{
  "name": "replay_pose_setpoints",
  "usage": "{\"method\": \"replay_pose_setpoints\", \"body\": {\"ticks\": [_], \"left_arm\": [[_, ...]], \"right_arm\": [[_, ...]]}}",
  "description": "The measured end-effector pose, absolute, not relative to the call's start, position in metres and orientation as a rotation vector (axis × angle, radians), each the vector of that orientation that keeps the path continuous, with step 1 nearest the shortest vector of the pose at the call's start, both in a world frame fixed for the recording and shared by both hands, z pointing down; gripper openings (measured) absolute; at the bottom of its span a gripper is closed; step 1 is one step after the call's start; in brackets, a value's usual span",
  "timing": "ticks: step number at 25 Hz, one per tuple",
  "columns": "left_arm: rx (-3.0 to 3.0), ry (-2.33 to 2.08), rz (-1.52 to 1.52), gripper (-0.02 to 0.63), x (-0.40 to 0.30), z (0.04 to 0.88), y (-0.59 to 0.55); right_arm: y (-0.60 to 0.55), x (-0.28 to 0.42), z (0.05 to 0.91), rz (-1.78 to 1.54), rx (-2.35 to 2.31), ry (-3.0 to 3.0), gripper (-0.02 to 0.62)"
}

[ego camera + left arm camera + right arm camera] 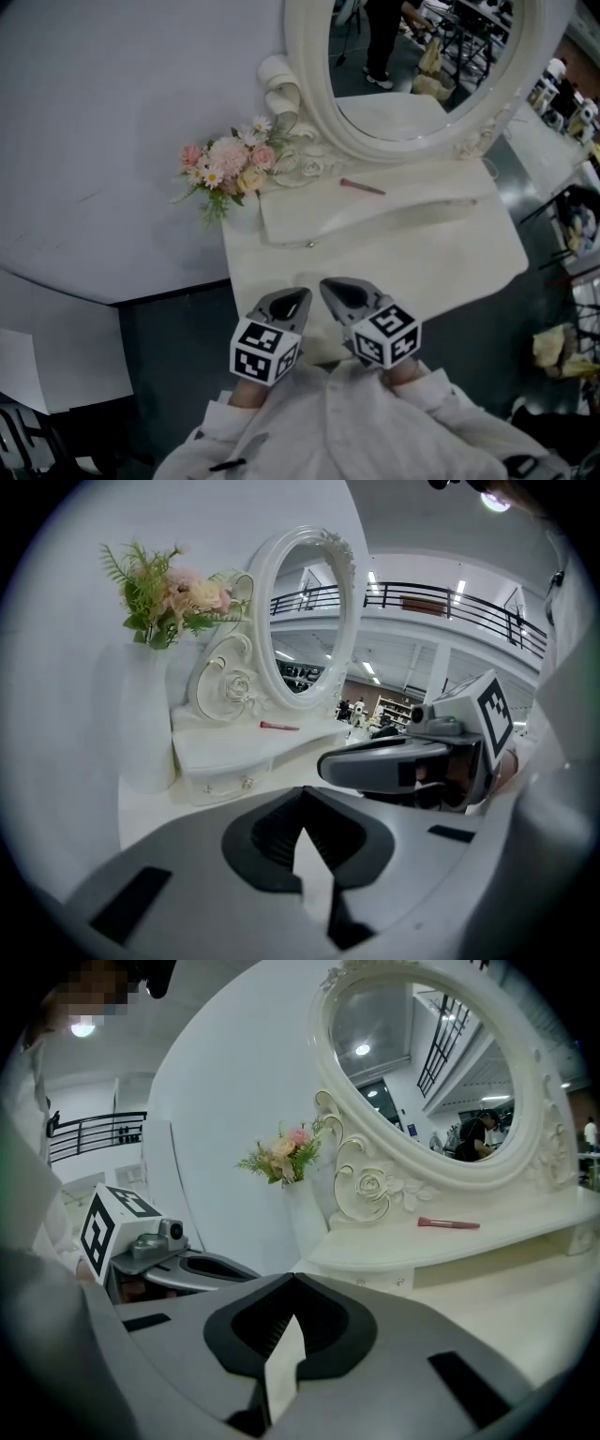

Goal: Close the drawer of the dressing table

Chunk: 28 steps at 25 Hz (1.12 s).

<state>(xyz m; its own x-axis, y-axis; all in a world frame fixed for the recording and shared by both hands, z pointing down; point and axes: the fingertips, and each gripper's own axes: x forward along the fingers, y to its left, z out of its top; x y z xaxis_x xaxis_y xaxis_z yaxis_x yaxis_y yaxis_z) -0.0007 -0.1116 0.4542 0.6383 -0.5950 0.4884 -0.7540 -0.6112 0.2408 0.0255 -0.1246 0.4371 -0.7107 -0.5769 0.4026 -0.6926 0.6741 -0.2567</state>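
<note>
Drawer [412, 214]: under the raised shelf at the back of the dressing table [469, 262], apparently standing slightly proud, untouched. Left gripper [304, 293] and right gripper [326, 284]: jaws pressed together, empty, side by side above the near edge, probably closed ready for pushing.

No legible text, only square markers [265, 352] on left gripper [302, 295], right gripper [328, 285]
</note>
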Motion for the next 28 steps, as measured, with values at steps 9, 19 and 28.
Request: {"method": "replay_pose_setpoints", "body": {"ticks": [9,19,28], "left_arm": [[2.433,-1.046,0.526,0.006,-0.001,0.456,-0.107],[2.408,-1.041,0.547,0.006,-0.003,0.462,-0.103],[2.394,-1.030,0.544,0.006,-0.004,0.465,-0.100]], "right_arm": [[-0.116,0.026,0.439,0.597,0.994,-2.607,0.006],[-0.109,0.020,0.438,0.598,0.937,-2.625,0.006],[-0.106,0.019,0.441,0.612,0.907,-2.611,0.006]]}}
